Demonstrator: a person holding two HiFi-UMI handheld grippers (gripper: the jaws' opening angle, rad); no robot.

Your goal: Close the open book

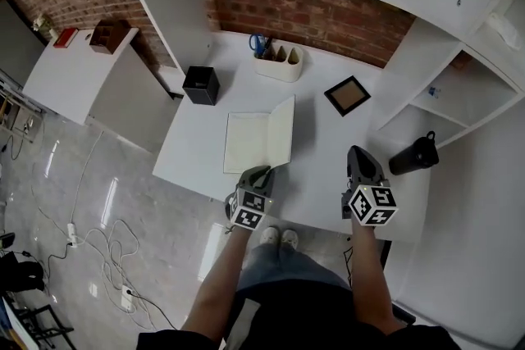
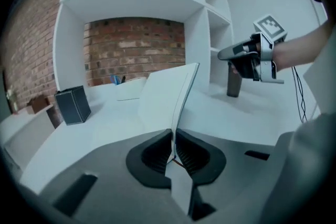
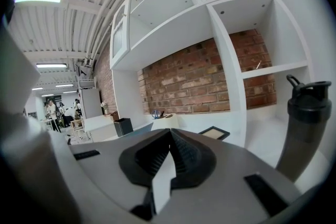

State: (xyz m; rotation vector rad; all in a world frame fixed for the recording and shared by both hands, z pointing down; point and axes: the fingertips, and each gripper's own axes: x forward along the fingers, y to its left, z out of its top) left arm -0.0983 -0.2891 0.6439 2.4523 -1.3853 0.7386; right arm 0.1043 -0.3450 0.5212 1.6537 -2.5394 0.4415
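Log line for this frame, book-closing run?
phase: closing | left gripper: jaws shut on book, right half raised near upright | right gripper: jaws shut, empty, beside book | book: not yet closed

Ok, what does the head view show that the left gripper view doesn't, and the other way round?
Only the head view: the framed picture on the desk, the person's shoes and the cables on the floor. Only the left gripper view: the left gripper with its jaws pressed together on the edge of the raised right half of the book. Both: the book, the black box, the black bottle and the right gripper.
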